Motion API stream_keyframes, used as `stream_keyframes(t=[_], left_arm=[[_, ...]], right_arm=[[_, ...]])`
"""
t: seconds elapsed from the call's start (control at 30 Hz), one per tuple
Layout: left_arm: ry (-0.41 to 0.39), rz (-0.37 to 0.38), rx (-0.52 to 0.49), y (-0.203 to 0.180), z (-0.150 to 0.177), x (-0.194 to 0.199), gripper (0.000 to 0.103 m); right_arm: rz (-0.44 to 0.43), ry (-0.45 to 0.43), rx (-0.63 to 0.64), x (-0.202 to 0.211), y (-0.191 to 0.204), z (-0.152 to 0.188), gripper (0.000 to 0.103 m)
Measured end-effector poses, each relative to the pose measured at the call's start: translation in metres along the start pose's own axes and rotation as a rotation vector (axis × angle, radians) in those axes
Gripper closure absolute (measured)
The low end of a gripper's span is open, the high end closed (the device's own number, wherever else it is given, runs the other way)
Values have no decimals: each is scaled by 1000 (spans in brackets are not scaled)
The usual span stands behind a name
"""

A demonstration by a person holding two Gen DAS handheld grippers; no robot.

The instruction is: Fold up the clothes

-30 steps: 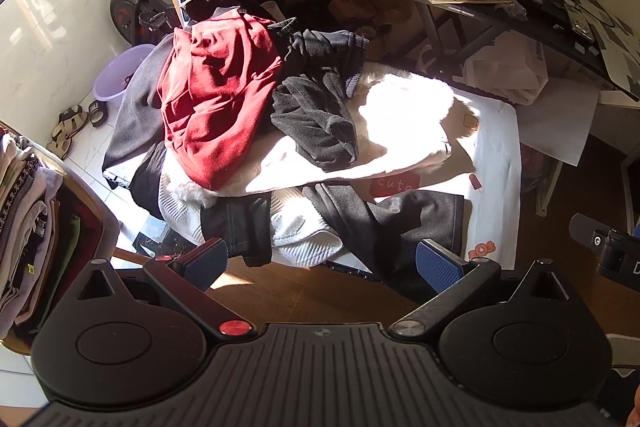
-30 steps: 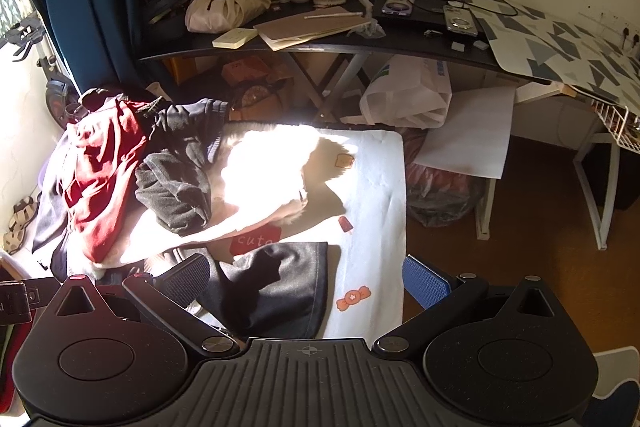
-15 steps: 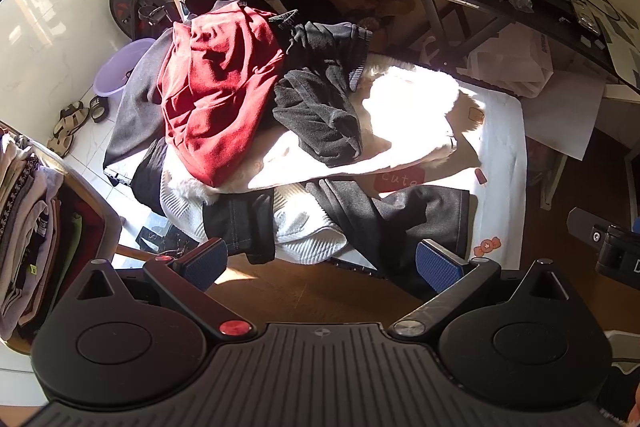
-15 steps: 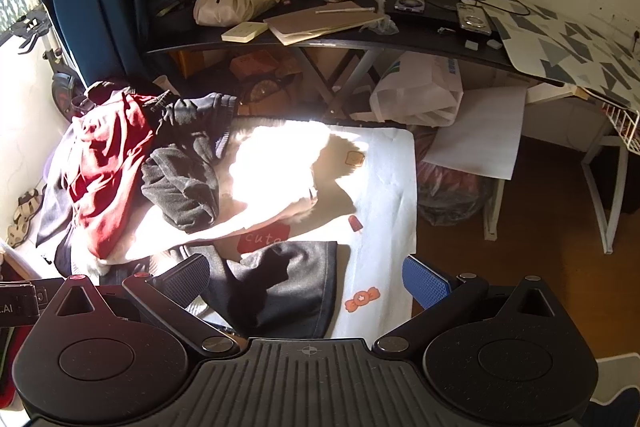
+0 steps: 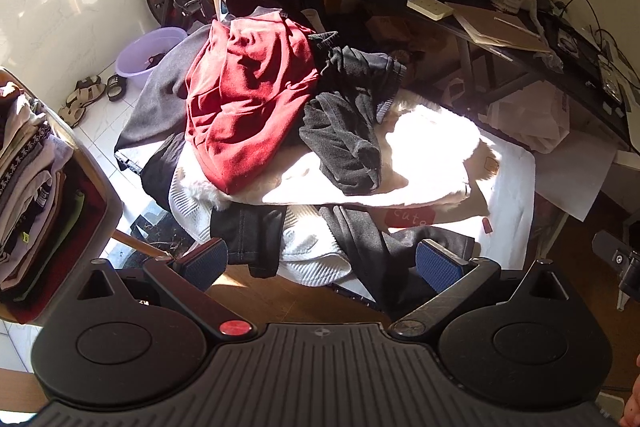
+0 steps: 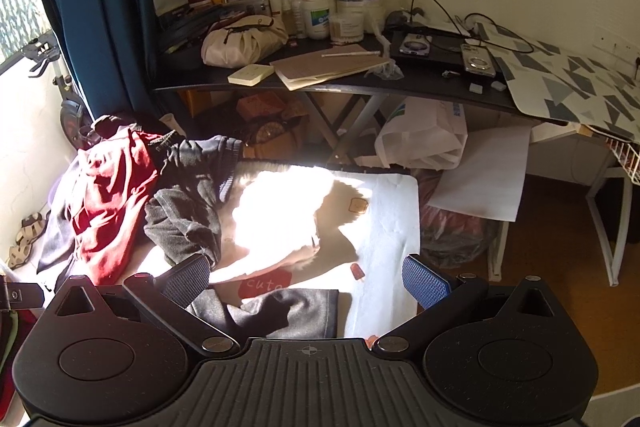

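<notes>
Both grippers have advanced toward the table (image 6: 396, 227); its heap sits larger and lower in each view than a second earlier, while the clothes lie as before. Left gripper (image 5: 322, 261): jaws apart, empty, hovering off the table's near edge. Right gripper (image 6: 306, 277): jaws apart, empty, over the near edge. A red garment (image 5: 248, 107) crowns the heap at the table's far left; a grey garment (image 5: 344, 143) lies against its right side; dark trousers (image 5: 372, 247) hang over the near edge, long axis running toward the grippers. Judgement: the trousers lie nearest, directly ahead of both grippers and between them. A folded stack (image 5: 24, 195) stands left of the table.
</notes>
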State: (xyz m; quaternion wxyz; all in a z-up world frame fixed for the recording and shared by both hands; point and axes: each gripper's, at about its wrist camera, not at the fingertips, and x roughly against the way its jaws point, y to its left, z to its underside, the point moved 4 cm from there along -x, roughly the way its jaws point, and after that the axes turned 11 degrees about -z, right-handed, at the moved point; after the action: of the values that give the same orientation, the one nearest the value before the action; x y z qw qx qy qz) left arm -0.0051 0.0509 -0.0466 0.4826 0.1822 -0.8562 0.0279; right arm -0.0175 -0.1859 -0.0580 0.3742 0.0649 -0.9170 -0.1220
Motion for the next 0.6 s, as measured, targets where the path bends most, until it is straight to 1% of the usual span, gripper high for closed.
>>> stream_keyframes(t=[0.1,0.13,0.23,0.27,0.3,0.37,0.43,0.5,0.6], left_arm=[[-43,21,76,16,-7,3,1],[-58,28,101,22,-9,3,1],[-101,49,176,38,-15,6,1],[-134,61,203,48,-19,8,1],[-154,61,220,51,-26,7,1],[-194,36,259,63,-31,10,1],[-192,10,281,72,-34,8,1],[-181,2,290,72,-34,5,1],[-163,-10,301,73,-33,0,1]], right_arm=[[-21,-75,33,5,2,-4,1],[-13,-99,45,7,2,-5,1],[6,-114,54,8,-1,-6,1],[11,-112,47,7,-4,-6,1],[13,-111,30,6,-8,-5,1],[16,-109,-4,4,-16,-2,1],[13,-103,-56,2,-24,-1,1],[10,-103,-95,1,-31,0,1],[2,-91,-115,-2,-34,2,1]])
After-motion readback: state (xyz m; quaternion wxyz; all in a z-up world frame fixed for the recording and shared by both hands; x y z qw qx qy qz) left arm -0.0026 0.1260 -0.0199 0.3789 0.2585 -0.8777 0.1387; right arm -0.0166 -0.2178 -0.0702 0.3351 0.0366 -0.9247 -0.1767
